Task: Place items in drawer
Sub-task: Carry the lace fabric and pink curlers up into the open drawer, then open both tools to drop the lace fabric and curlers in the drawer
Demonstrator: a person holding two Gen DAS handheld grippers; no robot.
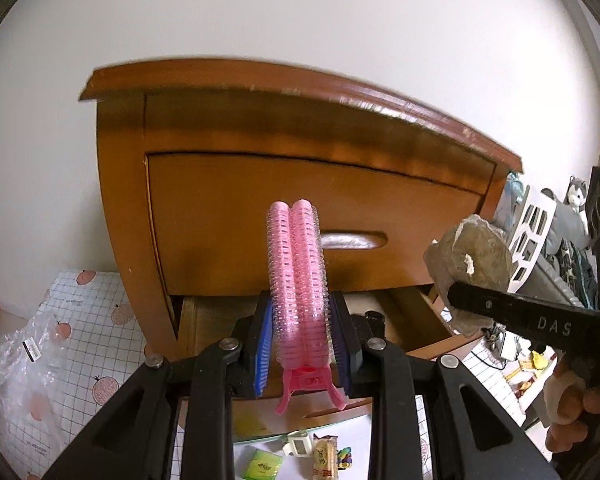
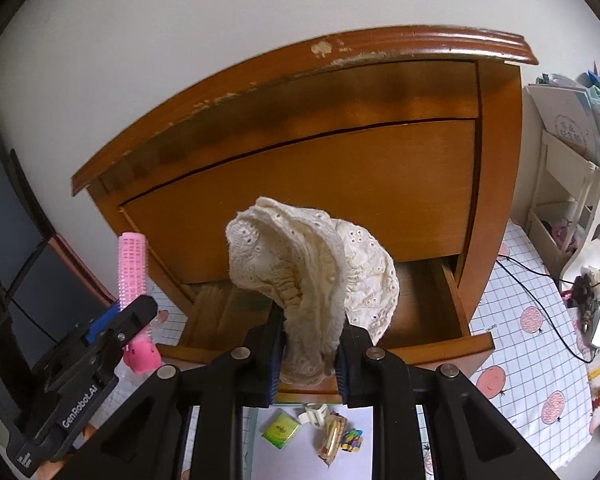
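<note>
My left gripper is shut on a pink hair-roller clip that stands up between its blue pads, in front of the wooden cabinet. The cabinet's bottom drawer is pulled out below both grippers. My right gripper is shut on a bunched cream lace cloth that rises above the fingers. In the right wrist view the left gripper with the pink clip shows at the left. In the left wrist view the right gripper's finger and the cloth show at the right.
A white sheet on the floor holds a green packet, a white clip, a snack bar and a colourful small item. A crumpled plastic bag lies left. A white shelf unit and a black cable are right.
</note>
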